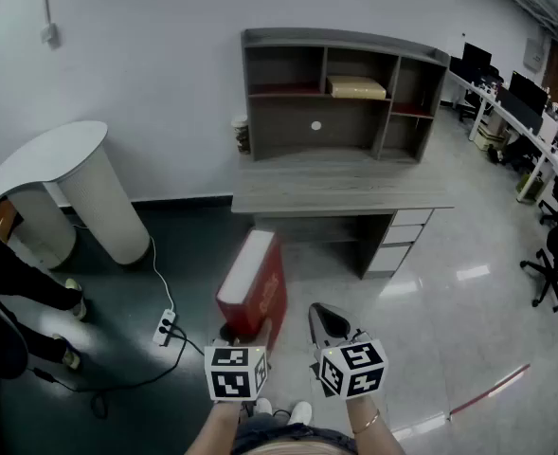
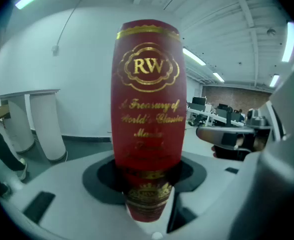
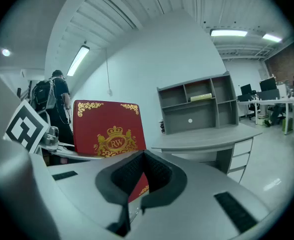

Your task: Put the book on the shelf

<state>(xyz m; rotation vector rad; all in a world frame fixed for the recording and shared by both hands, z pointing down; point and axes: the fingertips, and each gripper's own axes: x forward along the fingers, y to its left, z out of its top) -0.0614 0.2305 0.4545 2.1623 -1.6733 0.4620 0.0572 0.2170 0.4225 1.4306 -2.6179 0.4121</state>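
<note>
Currently left gripper clamps the red book at its lower end; right gripper closed, empty. Shelf at twelve o'clock, well apart; carry and placement remain.

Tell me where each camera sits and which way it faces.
Head view: on the person's head, facing steeply down at desk and shelf; forearms, left gripper and right gripper show.
Left gripper view: on the left gripper, looking along its jaws, shut on the book; the right gripper shows at right.
Right gripper view: on the right gripper, looking along its shut jaws toward the shelf; the left gripper's cube shows at left.
Shared: head and right gripper views show book and shelf.
</note>
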